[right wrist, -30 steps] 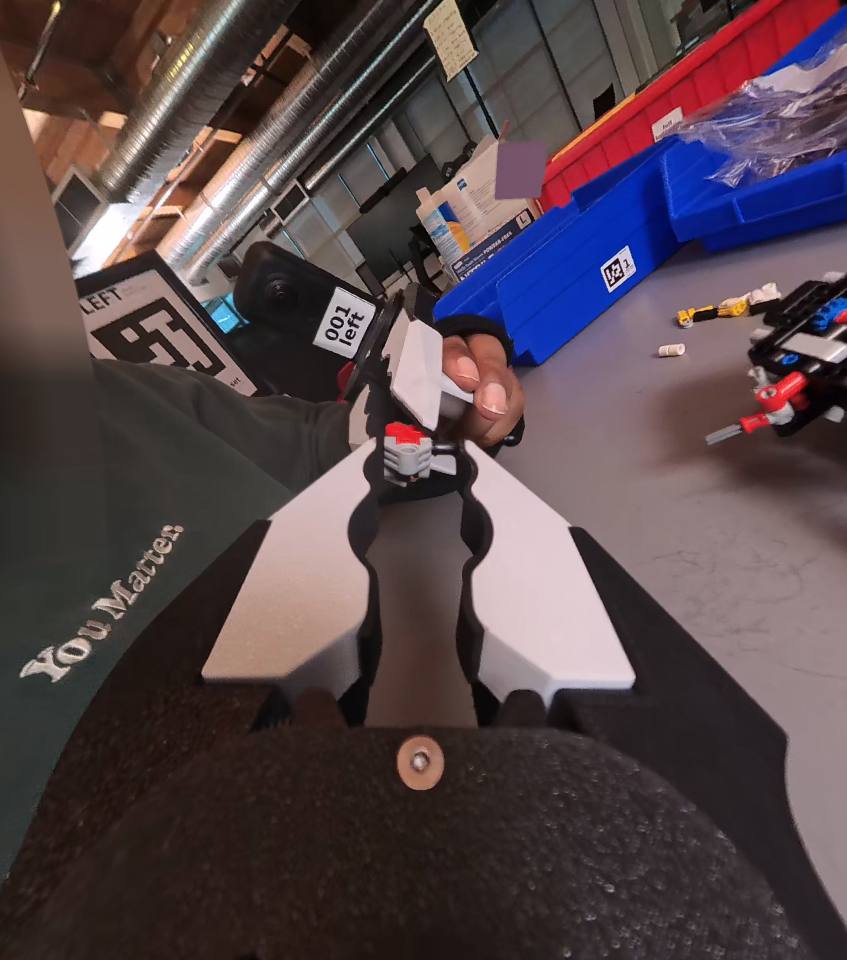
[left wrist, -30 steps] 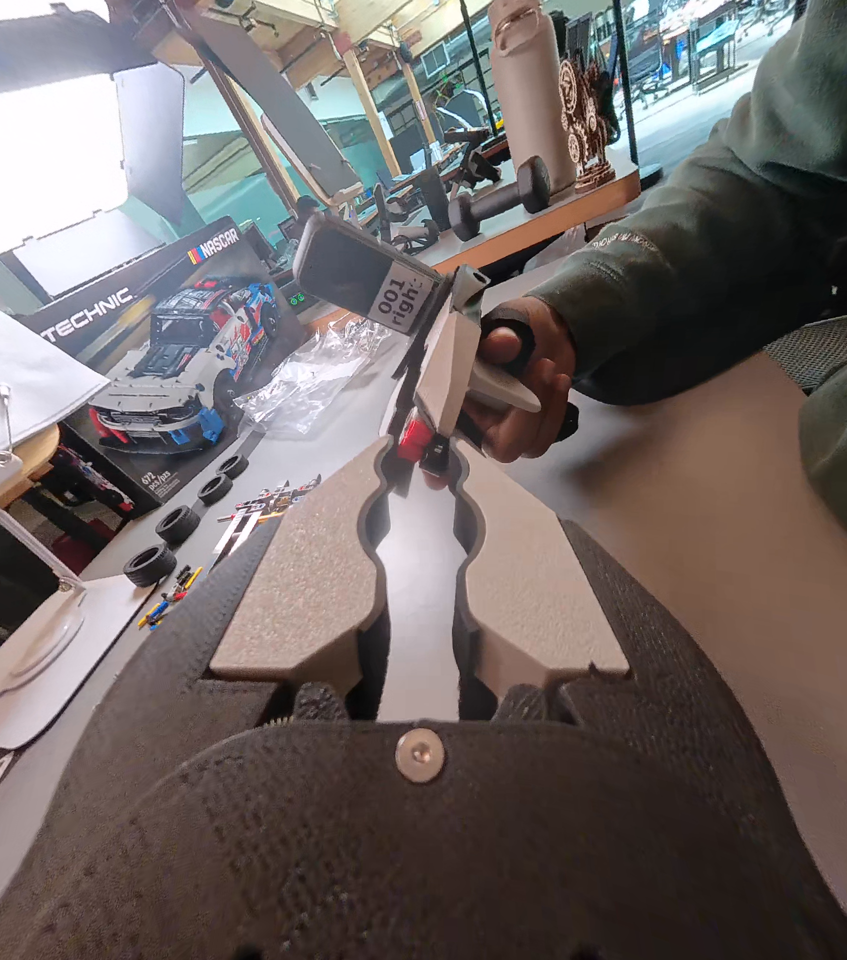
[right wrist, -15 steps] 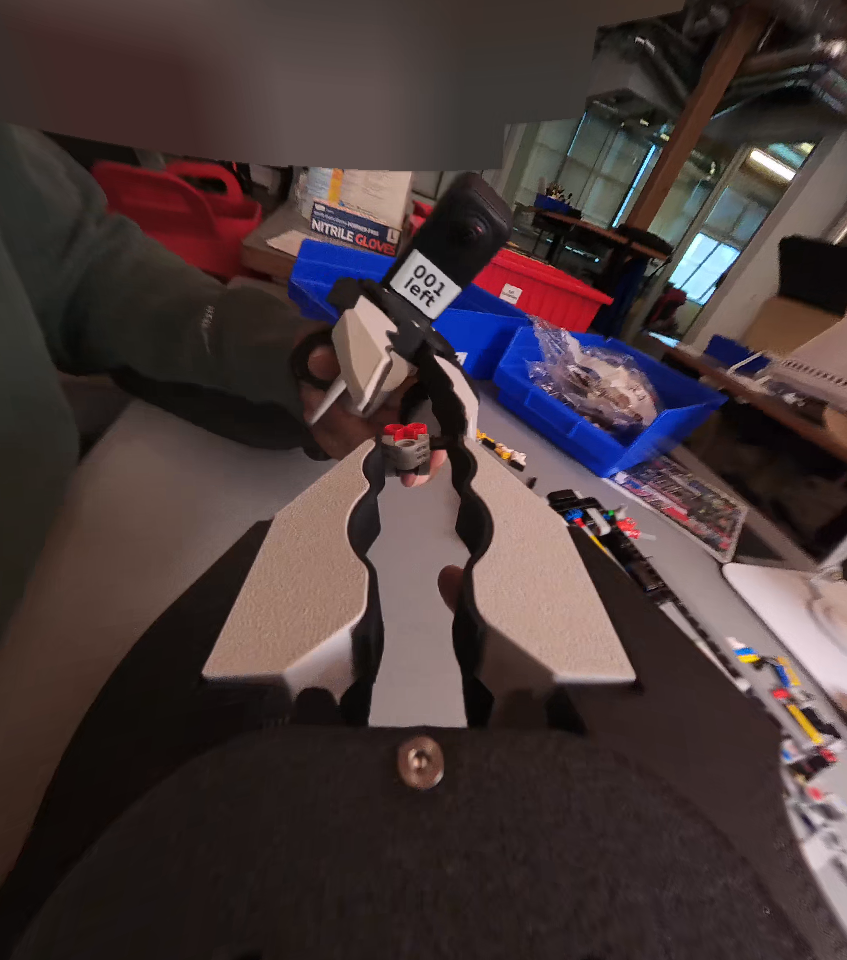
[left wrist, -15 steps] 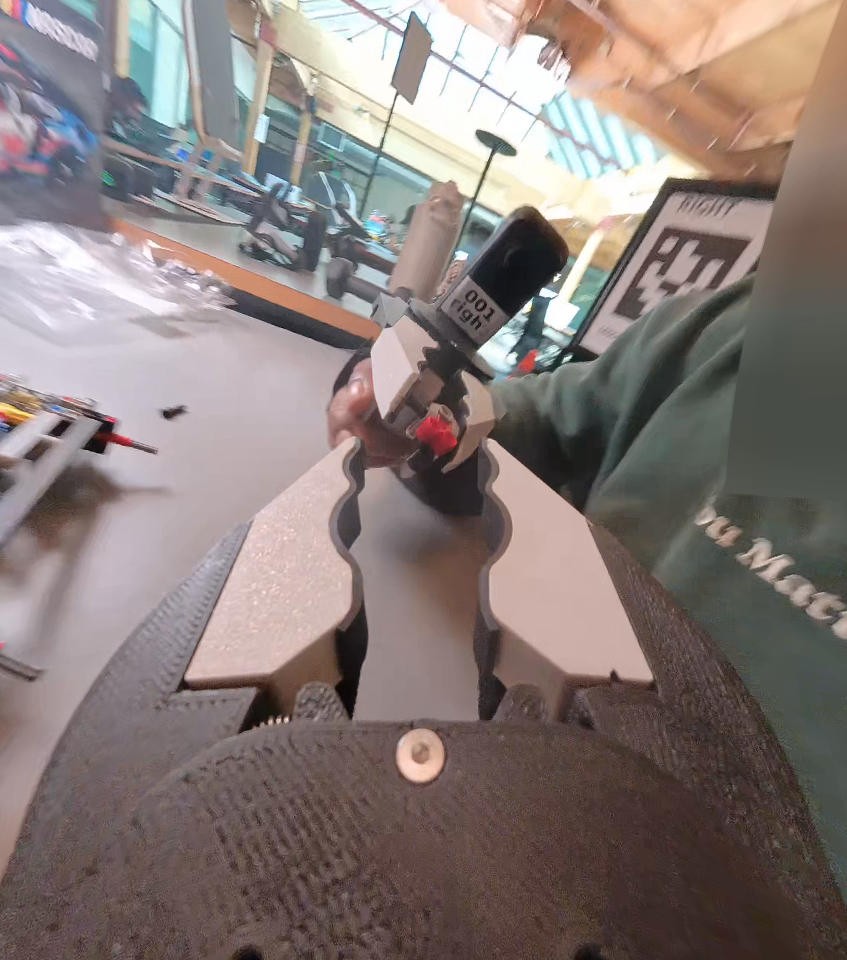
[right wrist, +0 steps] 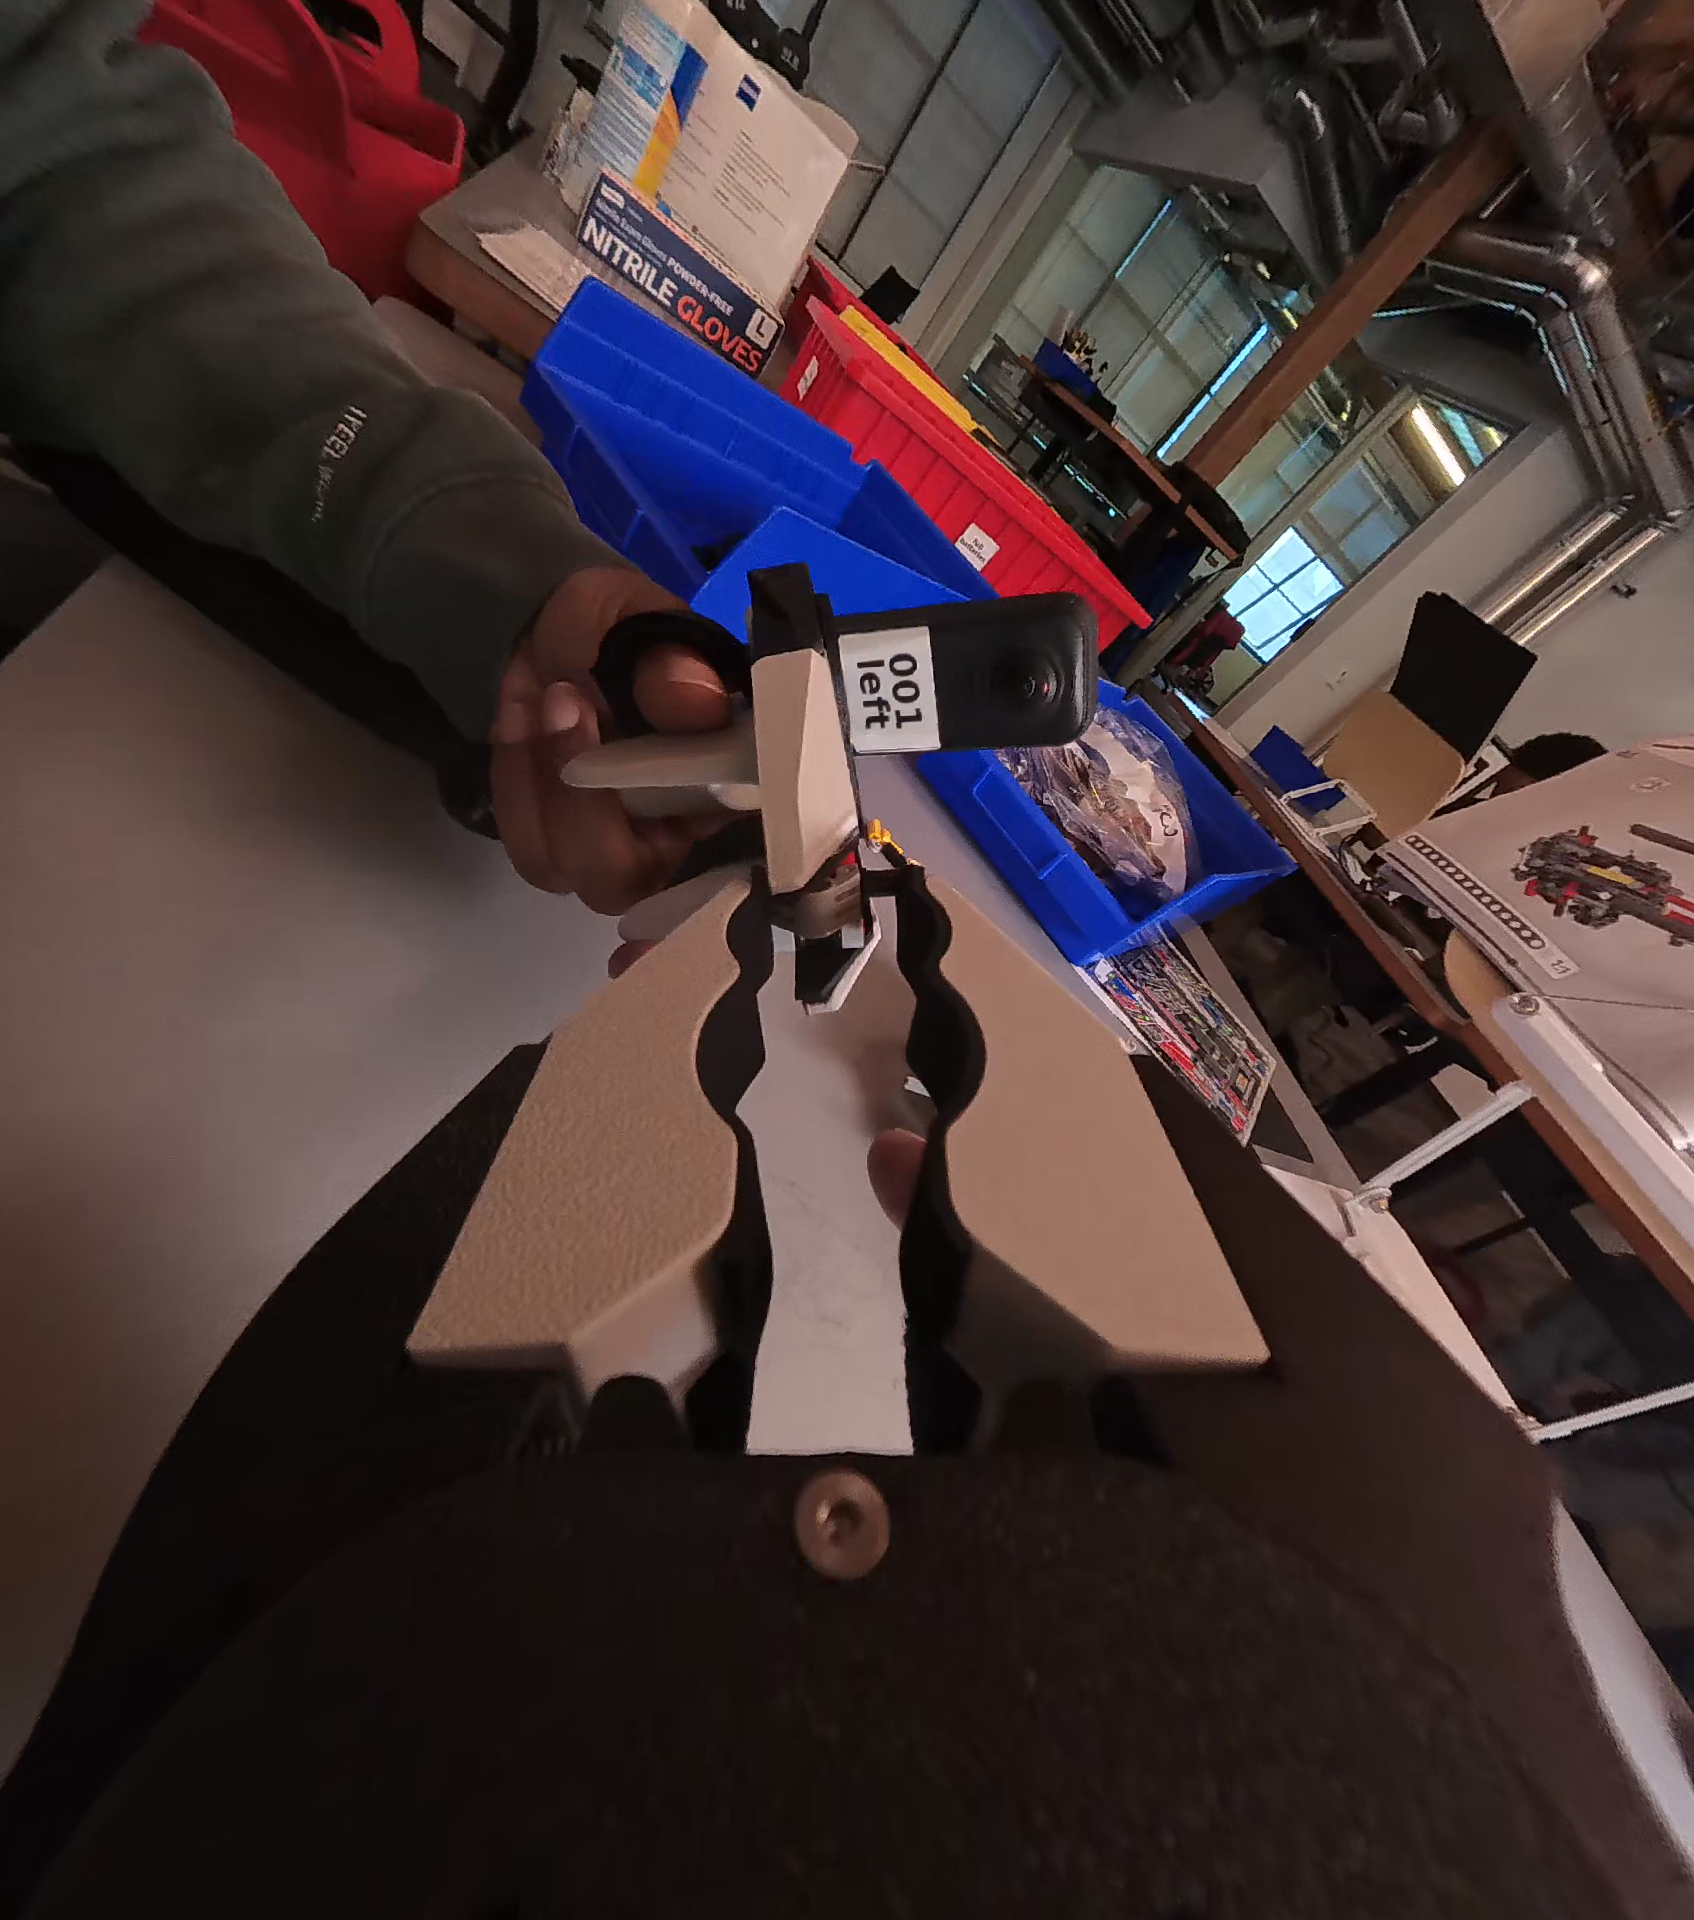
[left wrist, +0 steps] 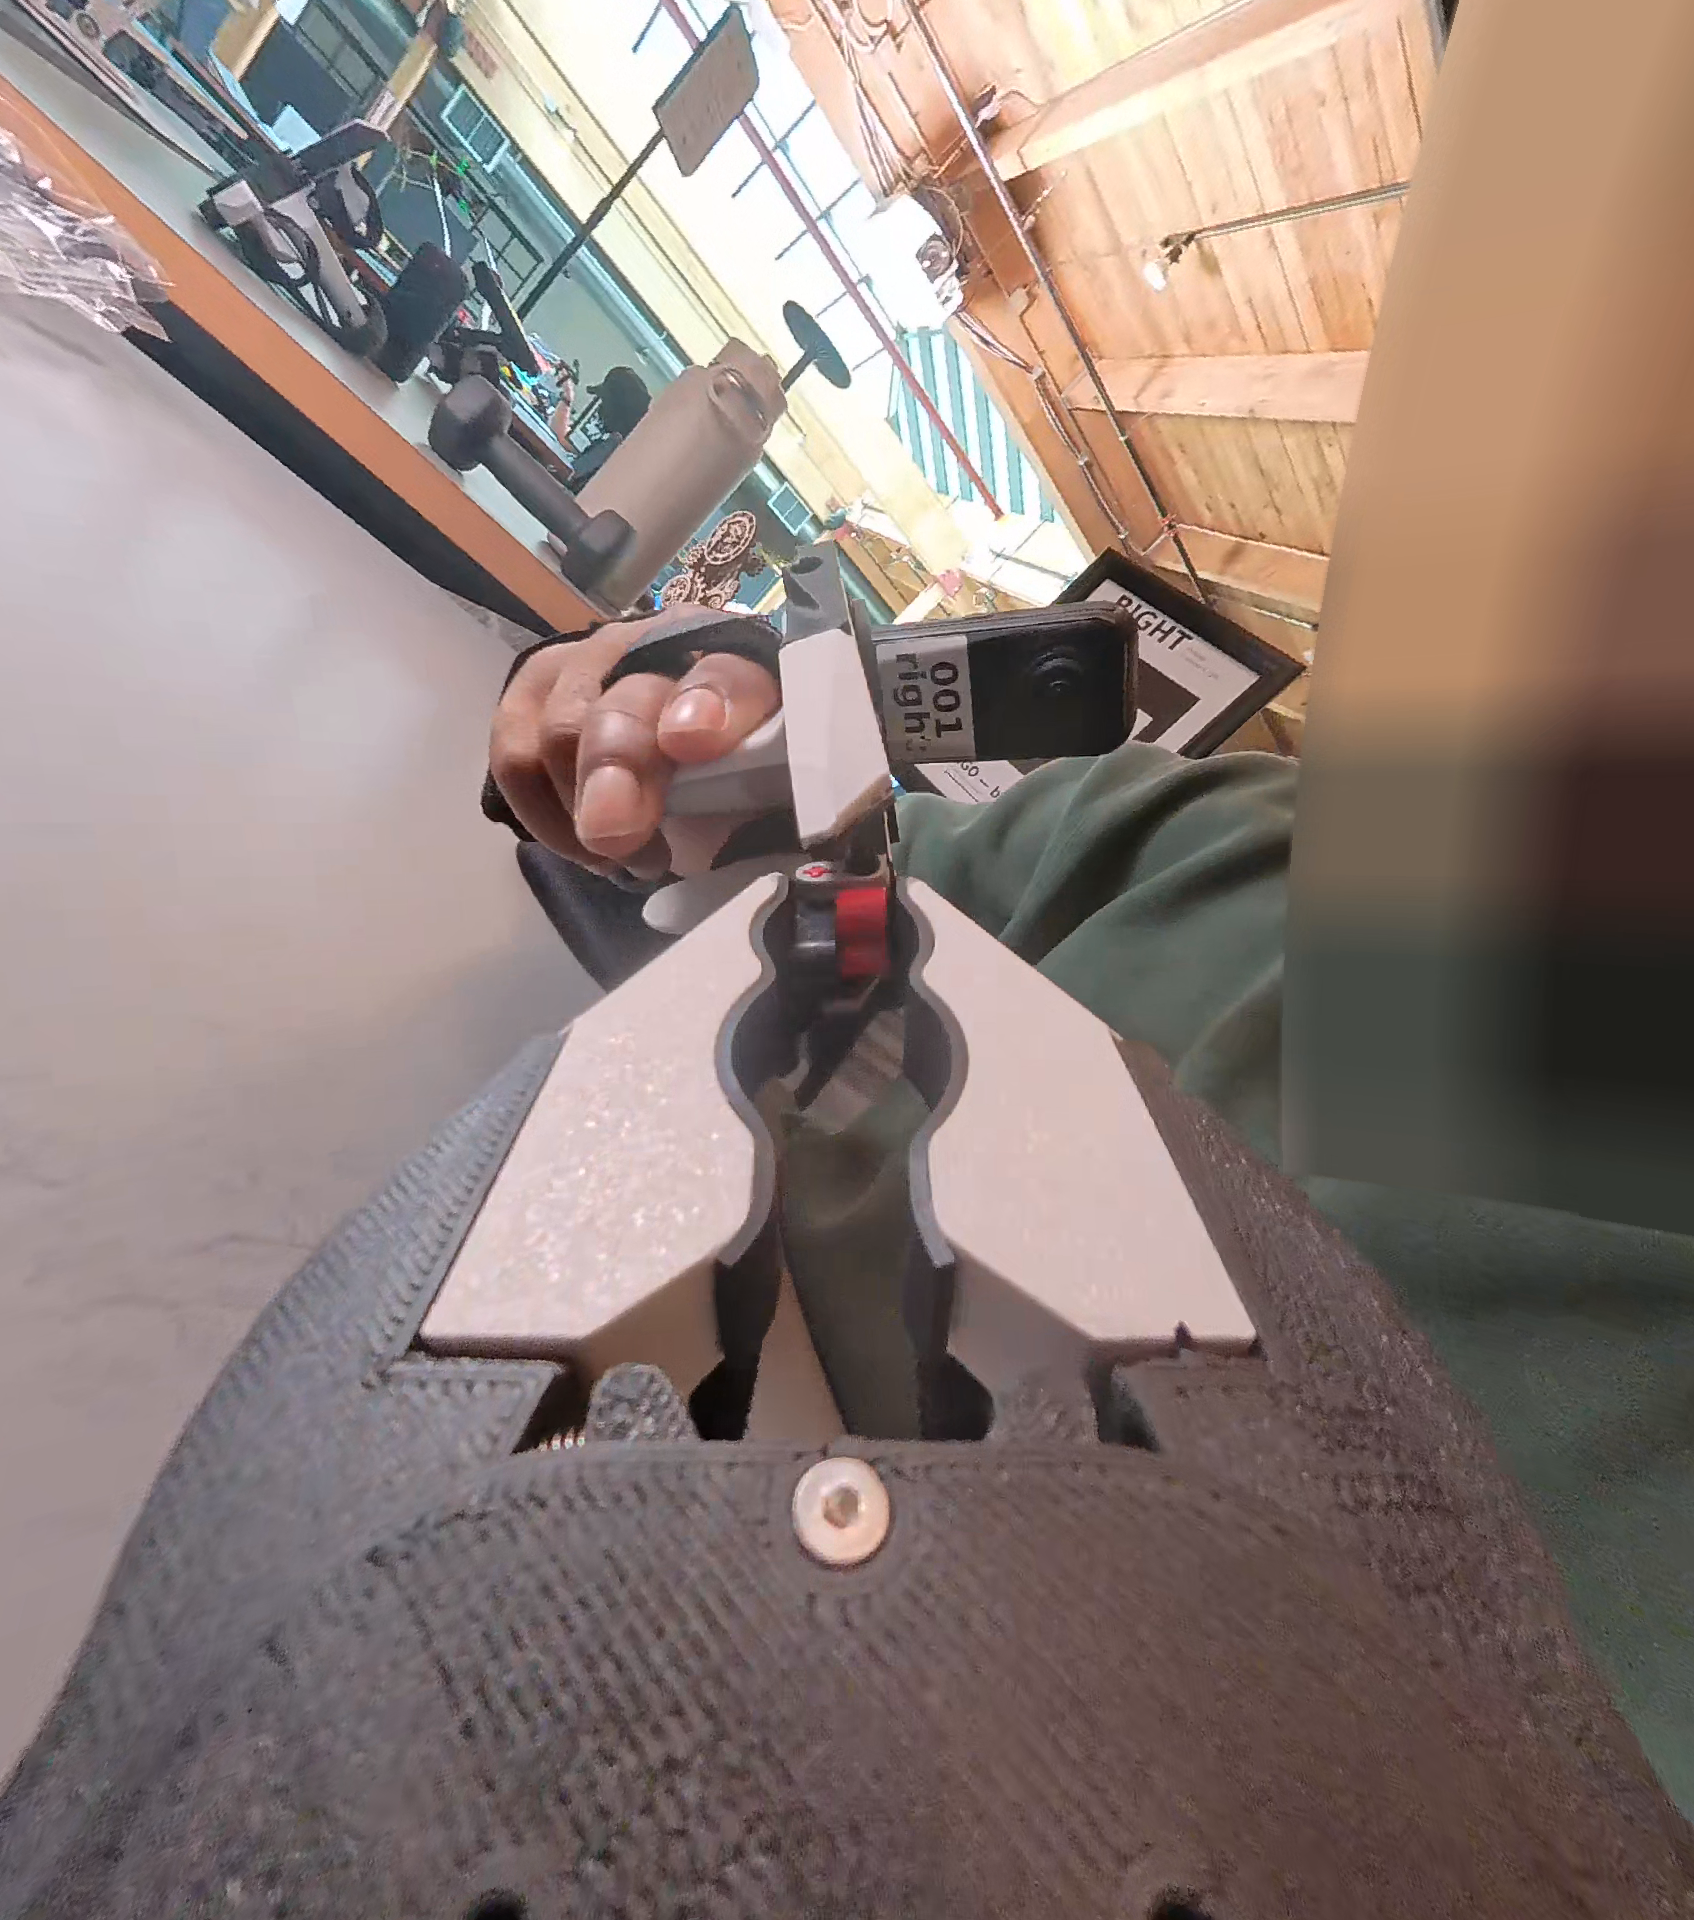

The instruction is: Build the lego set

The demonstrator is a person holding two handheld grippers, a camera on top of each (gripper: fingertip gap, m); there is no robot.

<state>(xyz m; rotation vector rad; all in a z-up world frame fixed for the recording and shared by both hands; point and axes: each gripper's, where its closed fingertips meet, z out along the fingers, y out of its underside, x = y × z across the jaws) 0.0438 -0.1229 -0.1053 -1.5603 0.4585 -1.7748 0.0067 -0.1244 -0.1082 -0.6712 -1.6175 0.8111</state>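
You are holding a small red-and-grey piece [left wrist: 848, 935] above the table [left wrist: 147, 831], at the point where both grippers are meeting tip to tip. The left gripper [left wrist: 838, 904] is closing on this piece at its fingertips. The right gripper [right wrist: 827, 894] is also narrowing at its tips around the same spot, but the pictures are not showing clearly whether it is clamping the piece or only touching it; treat its state as undetermined. Your right hand [left wrist: 604, 748] and left hand [right wrist: 594, 769] are squeezing the triggers. Judging by this, you are working on a minor sub-assembly, and most of the build is probably remaining. Around you, blue bins [right wrist: 1082, 831], one containing a parts bag [right wrist: 1103, 810], are lying beyond the grippers, with red bins [right wrist: 936, 457] and a glove box [right wrist: 677, 281] behind. The instruction sheet [right wrist: 1653, 914] is standing at the right. A dumbbell [left wrist: 521, 468] and a bottle [left wrist: 677, 457] are resting on the far bench. Nothing is obstructing the grippers.
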